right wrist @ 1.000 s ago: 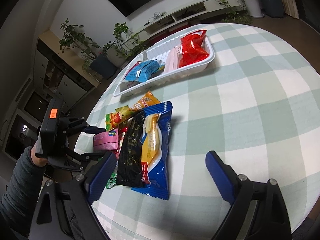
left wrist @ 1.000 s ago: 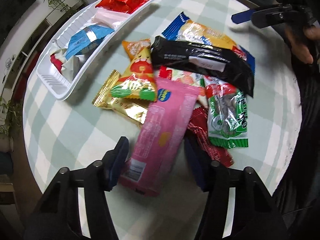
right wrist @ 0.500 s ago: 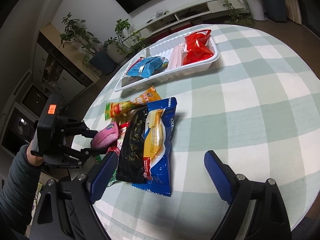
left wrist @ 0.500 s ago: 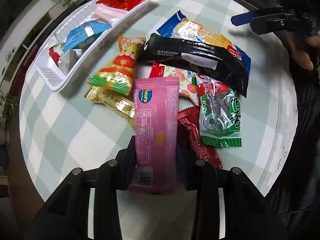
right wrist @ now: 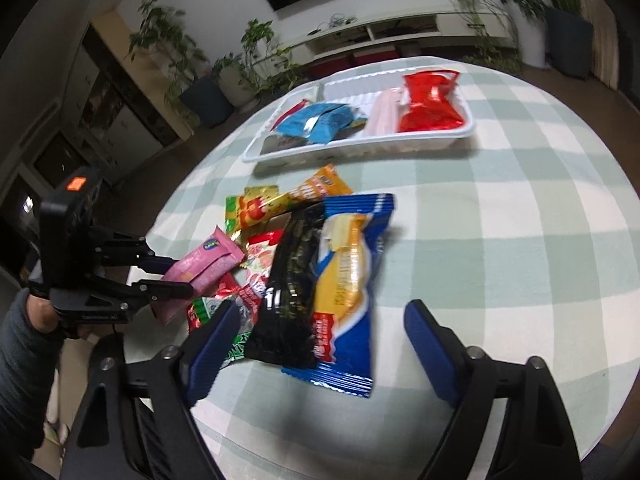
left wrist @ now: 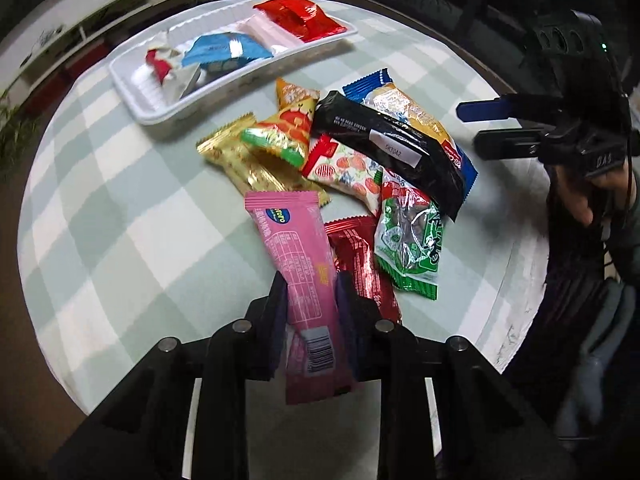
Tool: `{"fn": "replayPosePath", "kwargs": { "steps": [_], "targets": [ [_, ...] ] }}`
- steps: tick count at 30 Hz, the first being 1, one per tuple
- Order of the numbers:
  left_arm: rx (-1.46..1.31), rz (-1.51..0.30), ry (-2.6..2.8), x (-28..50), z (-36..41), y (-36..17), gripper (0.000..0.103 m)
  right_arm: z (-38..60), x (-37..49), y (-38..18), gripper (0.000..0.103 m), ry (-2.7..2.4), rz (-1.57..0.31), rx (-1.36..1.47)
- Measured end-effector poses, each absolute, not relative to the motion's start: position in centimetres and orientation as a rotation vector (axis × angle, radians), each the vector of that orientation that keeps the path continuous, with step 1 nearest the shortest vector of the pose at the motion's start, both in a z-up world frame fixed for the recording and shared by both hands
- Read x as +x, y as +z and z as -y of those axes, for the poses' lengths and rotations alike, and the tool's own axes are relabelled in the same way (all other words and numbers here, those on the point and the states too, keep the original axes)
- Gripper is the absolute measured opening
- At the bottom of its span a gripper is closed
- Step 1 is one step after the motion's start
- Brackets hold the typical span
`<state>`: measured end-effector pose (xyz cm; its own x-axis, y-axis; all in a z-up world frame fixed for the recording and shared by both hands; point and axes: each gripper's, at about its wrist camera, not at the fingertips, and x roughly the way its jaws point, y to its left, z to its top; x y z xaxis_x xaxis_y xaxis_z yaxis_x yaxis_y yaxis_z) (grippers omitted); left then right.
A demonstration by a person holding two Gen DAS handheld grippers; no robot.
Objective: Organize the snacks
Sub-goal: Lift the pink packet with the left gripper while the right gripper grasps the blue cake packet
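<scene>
At the bottom centre of the left wrist view the left gripper (left wrist: 311, 300) is closing its jaws on the lower part of the pink wrapper (left wrist: 298, 264), both pads pressed against its sides, the pack's barcode end sticking out below the fingers and its top pointing toward the middle of the frame. Just right of it lie a dark red packet (left wrist: 362, 264) and a green-and-clear pack (left wrist: 412, 236), partly overlapping. Beyond them, mid-frame, the heap goes on: a strawberry-print pack (left wrist: 344, 168), a gold wrapper (left wrist: 240, 160), an orange-and-green pouch (left wrist: 286, 128), and a long black packet (left wrist: 392, 148) lying across a blue-and-yellow bag (left wrist: 404, 104). In the right wrist view the right gripper (right wrist: 316, 336) fills the lower frame with its blue fingers wide but closing; the near ends of the black packet and the blue-and-yellow bag sit between them, with no pad touching either. At the far upper left of the left wrist view, the white tray (left wrist: 136, 92) rests on the checked tablecloth (left wrist: 120, 240), holding a red bag (left wrist: 300, 20), a pale pink pack (left wrist: 272, 36), a blue pack (left wrist: 224, 52) and a red-and-white wrapper (left wrist: 160, 68).
</scene>
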<state>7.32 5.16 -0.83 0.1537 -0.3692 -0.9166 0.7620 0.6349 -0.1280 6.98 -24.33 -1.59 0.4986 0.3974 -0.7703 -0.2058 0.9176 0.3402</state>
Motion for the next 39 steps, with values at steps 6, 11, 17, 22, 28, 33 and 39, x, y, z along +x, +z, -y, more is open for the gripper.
{"fn": "replayPosePath", "kwargs": {
  "steps": [6, 11, 17, 22, 28, 33, 39],
  "targets": [
    [0.427, -1.184, -0.761, 6.5, -5.3, -1.8, 0.022, 22.2, 7.6, -1.4, 0.082, 0.358, -0.997, 0.148],
    [0.416, -1.202, -0.712, 7.2, -5.1, -2.2, 0.026, 21.4, 7.8, -1.4, 0.082, 0.348, -1.004, 0.116],
    [0.445, -1.199, -0.669, 7.3, -4.0, -2.7, 0.027, 21.9, 8.0, -1.5, 0.082, 0.333, -1.005, 0.125],
    [0.429, -1.18, -0.636, 7.4, -4.0, -2.5, 0.019, 22.5, 8.0, -1.5, 0.079, 0.324, -1.003, 0.137],
    [0.336, -1.151, -0.652, 7.1, -5.2, -1.3, 0.017, 24.3, 8.5, -2.2, 0.068, 0.258, -1.024, 0.178],
    [0.235, -1.122, -0.664, 6.6, -6.5, 0.0, 0.017, 25.4, 9.4, -2.5, 0.059, 0.224, -1.037, 0.207],
    [0.13, -1.073, -0.668, 5.5, -7.6, 1.5, 0.017, 24.6, 10.7, -3.7, 0.058, 0.219, -1.092, 0.181]
  ]
}}
